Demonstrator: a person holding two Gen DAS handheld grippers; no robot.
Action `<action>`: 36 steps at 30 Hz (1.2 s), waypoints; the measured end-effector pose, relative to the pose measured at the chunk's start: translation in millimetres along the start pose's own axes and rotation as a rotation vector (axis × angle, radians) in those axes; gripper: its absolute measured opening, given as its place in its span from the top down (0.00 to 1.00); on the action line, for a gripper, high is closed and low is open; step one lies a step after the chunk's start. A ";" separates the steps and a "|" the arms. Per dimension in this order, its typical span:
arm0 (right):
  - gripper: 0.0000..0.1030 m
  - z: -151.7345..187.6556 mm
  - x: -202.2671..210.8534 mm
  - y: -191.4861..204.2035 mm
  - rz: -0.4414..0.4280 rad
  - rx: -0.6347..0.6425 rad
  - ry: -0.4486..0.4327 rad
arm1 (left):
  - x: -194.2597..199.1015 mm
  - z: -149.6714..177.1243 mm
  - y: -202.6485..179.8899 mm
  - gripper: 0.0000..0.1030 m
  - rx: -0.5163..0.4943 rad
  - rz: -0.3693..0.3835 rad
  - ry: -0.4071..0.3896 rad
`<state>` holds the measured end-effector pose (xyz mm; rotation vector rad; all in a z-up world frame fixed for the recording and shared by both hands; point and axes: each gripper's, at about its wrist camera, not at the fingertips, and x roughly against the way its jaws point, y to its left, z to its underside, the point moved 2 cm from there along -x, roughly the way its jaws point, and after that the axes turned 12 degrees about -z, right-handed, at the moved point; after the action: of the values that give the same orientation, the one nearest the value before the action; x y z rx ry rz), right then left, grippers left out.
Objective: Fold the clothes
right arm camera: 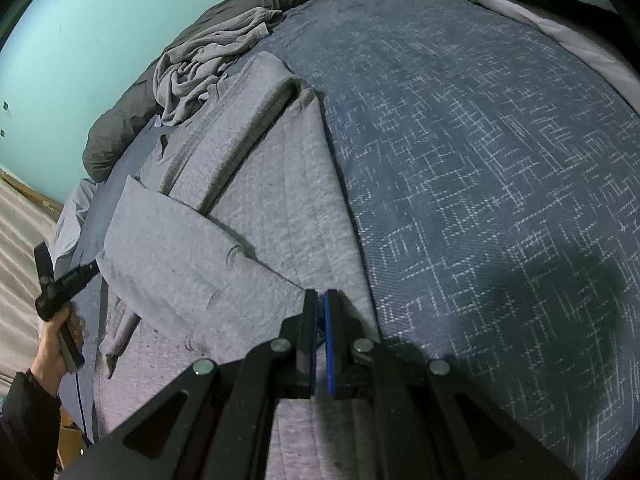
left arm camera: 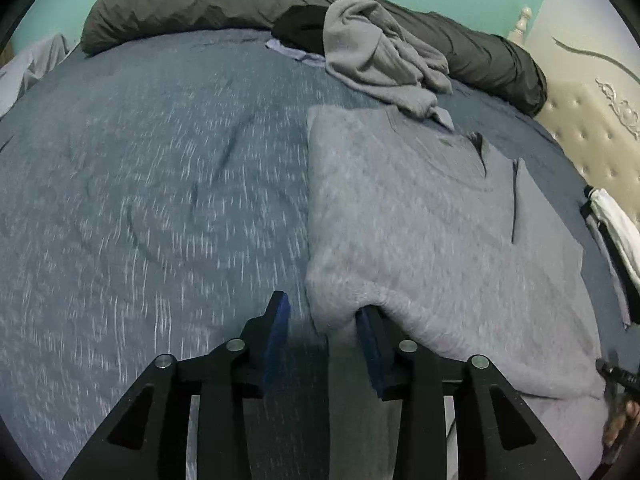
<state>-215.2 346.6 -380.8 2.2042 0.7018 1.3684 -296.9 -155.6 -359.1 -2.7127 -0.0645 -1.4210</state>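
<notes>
A grey sweater lies flat on the bed, long axis running away. The left hand-held gripper gapes at its near-left hem; the right hand-held gripper pinches its near-right corner.

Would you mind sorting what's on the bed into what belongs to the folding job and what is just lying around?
Part of the job:
grey sweatshirt, half folded
left gripper, jaws open at its hem
right gripper, jaws shut on its edge
crumpled grey garment, likely next

Just lying about:
dark rolled duvet
blue patterned bedspread
tufted headboard
</notes>
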 end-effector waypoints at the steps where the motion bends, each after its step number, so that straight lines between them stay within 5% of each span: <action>1: 0.97 0.0 -0.1 0.1 -0.001 0.000 0.000 | -2.0 -5.1 -2.7 0.62 0.004 -0.001 -0.012; 9: 0.97 -0.7 -0.9 -0.2 -0.003 0.002 0.004 | -13.4 -5.1 -7.1 0.61 -0.004 -0.032 0.002; 14: 0.97 -1.0 -1.4 -0.4 -0.002 0.002 0.005 | -20.1 -0.1 -20.6 0.61 -0.095 -0.082 0.028; 27: 0.97 0.1 -2.5 0.8 -0.004 -0.001 -0.001 | -12.7 10.6 -11.7 0.57 -0.162 -0.149 -0.035; 33: 0.97 -0.6 -4.4 1.6 -0.007 0.002 0.002 | -4.8 0.7 -18.7 0.84 -0.256 -0.198 -0.073; 36: 0.97 -0.8 -5.0 2.6 -0.011 0.005 0.004 | 7.5 -9.2 -17.8 0.84 -0.276 -0.213 -0.100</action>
<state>-217.4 341.6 -382.3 2.1986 0.7184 1.3676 -301.5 -138.7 -346.8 -3.0841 -0.1817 -1.4406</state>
